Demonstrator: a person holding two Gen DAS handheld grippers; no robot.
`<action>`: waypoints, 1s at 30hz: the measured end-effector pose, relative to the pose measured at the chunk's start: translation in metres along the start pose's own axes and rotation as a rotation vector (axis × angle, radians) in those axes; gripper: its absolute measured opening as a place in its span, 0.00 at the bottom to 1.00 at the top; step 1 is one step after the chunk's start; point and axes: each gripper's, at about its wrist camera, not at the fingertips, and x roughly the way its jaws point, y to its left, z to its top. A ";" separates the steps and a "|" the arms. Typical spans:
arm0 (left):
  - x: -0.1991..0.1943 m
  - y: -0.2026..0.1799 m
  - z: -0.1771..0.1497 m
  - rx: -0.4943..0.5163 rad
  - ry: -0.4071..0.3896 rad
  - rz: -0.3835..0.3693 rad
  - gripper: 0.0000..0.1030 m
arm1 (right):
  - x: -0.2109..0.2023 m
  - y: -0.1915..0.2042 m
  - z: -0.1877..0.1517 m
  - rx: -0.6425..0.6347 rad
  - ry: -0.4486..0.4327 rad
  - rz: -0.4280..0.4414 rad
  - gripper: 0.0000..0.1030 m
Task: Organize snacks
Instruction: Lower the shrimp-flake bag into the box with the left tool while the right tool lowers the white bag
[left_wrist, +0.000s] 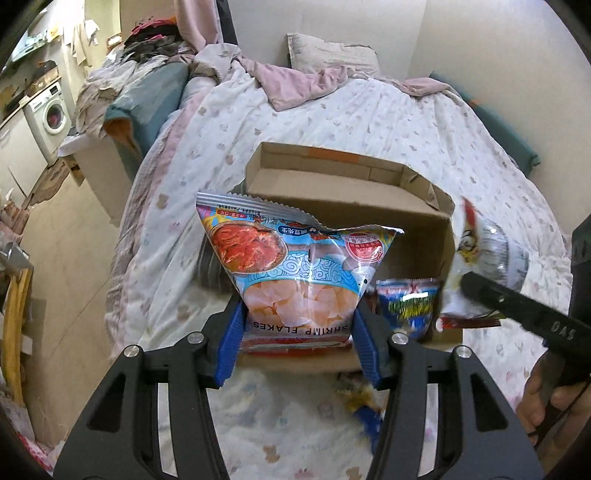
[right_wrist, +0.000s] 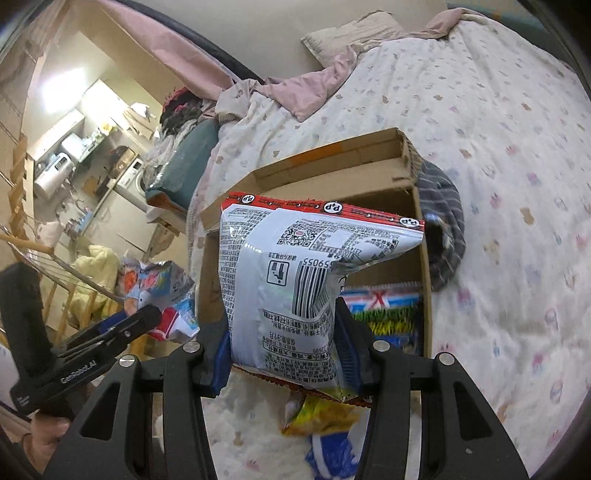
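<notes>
From the left wrist camera, my left claw (left_wrist: 299, 325) is closed partway, its blue ribbed pads pinching the lower end of a glossy blue-and-orange shrimp flakes bag (left_wrist: 299, 273), held upside down above the near edge of the open brown cardboard box (left_wrist: 332, 184) that sits on the bed's white patterned quilt (left_wrist: 369, 110). One small blue foil snack packet (left_wrist: 408, 306) already lies inside the box, so the sorting looks partly done (at least two bags are in the air). To the right, my right claw's black finger crosses the frame beside a blurred white bag.

From the right wrist camera, my right claw (right_wrist: 282, 354) is closed partway on a white plastic snack bag with a red top strip and barcode (right_wrist: 295, 280), gripped near its bottom and hanging over the box. A striped, colourful packet (right_wrist: 384, 306) rests inside. Loose yellow and blue wrappers (right_wrist: 317, 417) lie on the quilt below, which I judge are waiting their turn. A grey striped cloth (right_wrist: 443, 229) sits just beside the box.
</notes>
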 end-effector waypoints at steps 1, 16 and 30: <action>0.006 -0.002 0.004 0.004 -0.005 0.001 0.49 | 0.004 0.000 0.002 -0.006 0.001 -0.005 0.49; 0.072 -0.016 0.007 0.045 0.059 -0.036 0.49 | 0.054 -0.027 0.006 0.016 0.053 -0.069 0.49; 0.070 -0.014 0.007 0.016 0.056 -0.066 0.49 | 0.063 -0.035 0.005 0.049 0.085 -0.086 0.51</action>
